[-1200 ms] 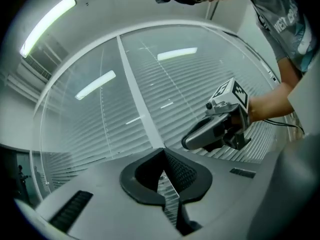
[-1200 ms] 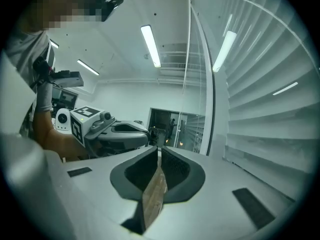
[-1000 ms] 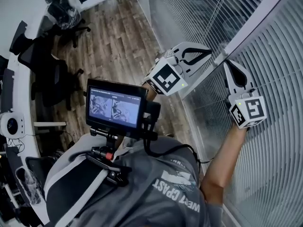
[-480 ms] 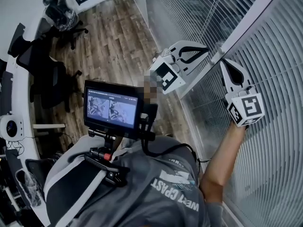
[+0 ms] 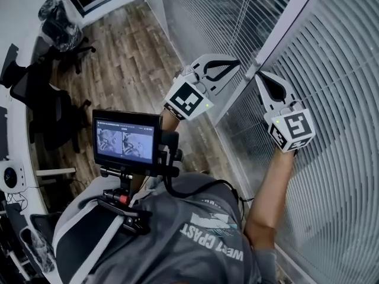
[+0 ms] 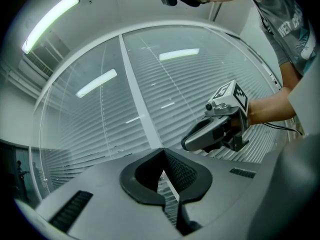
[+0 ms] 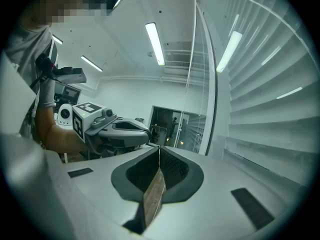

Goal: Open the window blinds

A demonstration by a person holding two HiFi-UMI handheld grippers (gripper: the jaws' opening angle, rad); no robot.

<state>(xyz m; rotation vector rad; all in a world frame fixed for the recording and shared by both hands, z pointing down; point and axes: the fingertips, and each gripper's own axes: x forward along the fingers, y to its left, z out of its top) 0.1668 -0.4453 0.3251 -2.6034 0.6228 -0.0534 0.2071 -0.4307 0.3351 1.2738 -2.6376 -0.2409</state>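
White slatted window blinds (image 5: 337, 105) fill the right of the head view, and a second blind panel (image 5: 201, 10) hangs further back. A white frame post (image 5: 284, 28) runs between them. My left gripper (image 5: 238, 62) is held level with its tip close to the post, jaws shut and nothing visible between them (image 6: 163, 151). My right gripper (image 5: 259, 76) sits just right of it by the slats, also shut and empty (image 7: 159, 149). A thin cord (image 5: 246, 13) hangs above the left gripper. Each gripper shows in the other's view, the right gripper (image 6: 215, 131) and the left gripper (image 7: 122, 129).
A small monitor (image 5: 125, 138) rides on the person's chest rig. Office chairs (image 5: 41, 105) and a curved white desk (image 5: 15, 176) stand to the left on the wooden floor (image 5: 130, 52). The glass wall and blinds close off the right side.
The head view has swung, so both grippers sit further up and left in the picture. Both stay by the post with jaws shut.
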